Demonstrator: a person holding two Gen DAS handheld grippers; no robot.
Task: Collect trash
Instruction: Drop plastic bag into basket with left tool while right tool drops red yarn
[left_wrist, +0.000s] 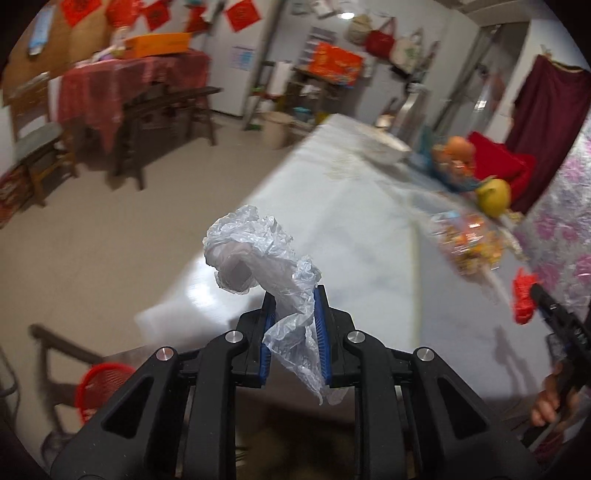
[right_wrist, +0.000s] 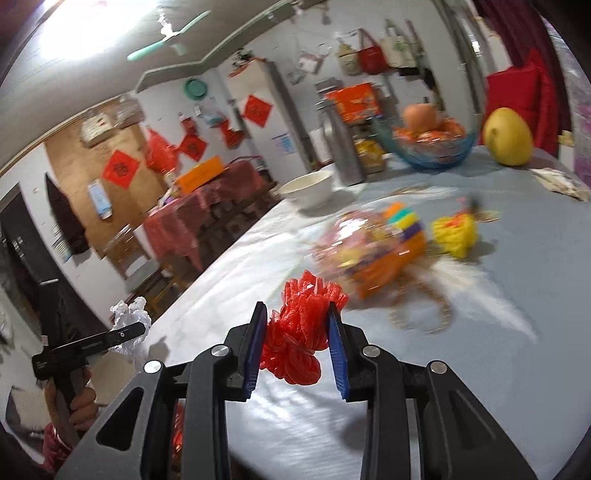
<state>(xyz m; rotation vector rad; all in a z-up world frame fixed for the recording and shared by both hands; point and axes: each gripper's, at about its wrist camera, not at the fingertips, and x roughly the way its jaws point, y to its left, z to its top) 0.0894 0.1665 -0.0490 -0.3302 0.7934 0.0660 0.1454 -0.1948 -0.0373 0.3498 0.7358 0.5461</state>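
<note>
My left gripper (left_wrist: 294, 291) is shut on a crumpled clear plastic bag (left_wrist: 258, 254) and holds it above the near edge of the pale blue table (left_wrist: 351, 229). My right gripper (right_wrist: 297, 308) is shut on a crumpled red plastic bag (right_wrist: 301, 325), held just above the table (right_wrist: 517, 295). The red bag (left_wrist: 522, 295) and right gripper also show at the far right of the left wrist view. The clear bag (right_wrist: 129, 314) and left gripper show at the left of the right wrist view.
A red basket (left_wrist: 99, 384) stands on the floor at lower left beside a chair. On the table are a candy tray (right_wrist: 373, 254), a yellow net bag (right_wrist: 454, 232), a white bowl (right_wrist: 308, 188), a blue fruit bowl (right_wrist: 432, 144) and a pomelo (right_wrist: 508, 136).
</note>
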